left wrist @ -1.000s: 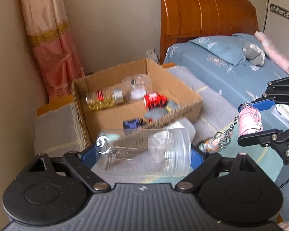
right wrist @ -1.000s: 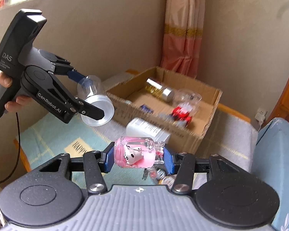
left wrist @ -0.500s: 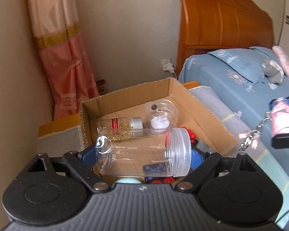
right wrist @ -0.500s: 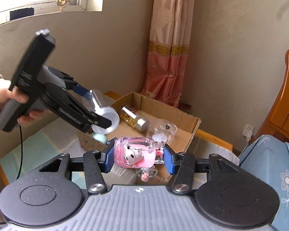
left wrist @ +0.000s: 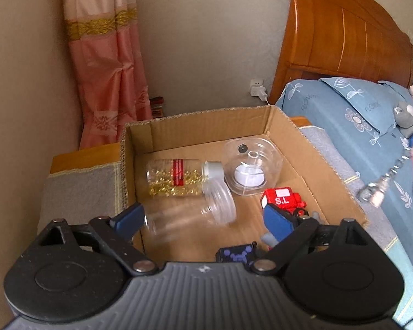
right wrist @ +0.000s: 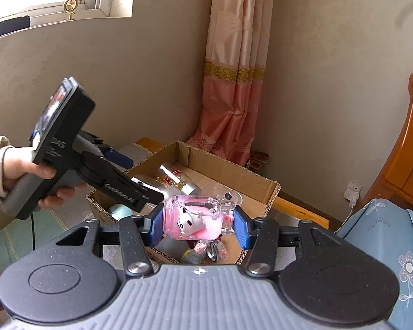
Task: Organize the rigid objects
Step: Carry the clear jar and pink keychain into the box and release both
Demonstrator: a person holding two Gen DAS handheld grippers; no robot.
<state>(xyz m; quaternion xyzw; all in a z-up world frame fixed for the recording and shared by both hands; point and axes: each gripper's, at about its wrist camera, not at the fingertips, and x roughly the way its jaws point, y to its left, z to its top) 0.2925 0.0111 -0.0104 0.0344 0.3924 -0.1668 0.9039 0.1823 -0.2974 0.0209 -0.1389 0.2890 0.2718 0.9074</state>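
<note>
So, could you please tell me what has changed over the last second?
The left gripper carried the clear jar over the cardboard box and is opening, letting it go. The right gripper stayed shut on the pink keychain bottle, now nearer the box.

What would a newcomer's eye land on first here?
Probably the pink pig jar, clamped in the right tool just above the cardboard box. Next, the clear jar, blurred between the left tool's opening jaws, over the box floor. Inside lie a red toy, a bottle of yellow capsules and a glass dome.
</note>
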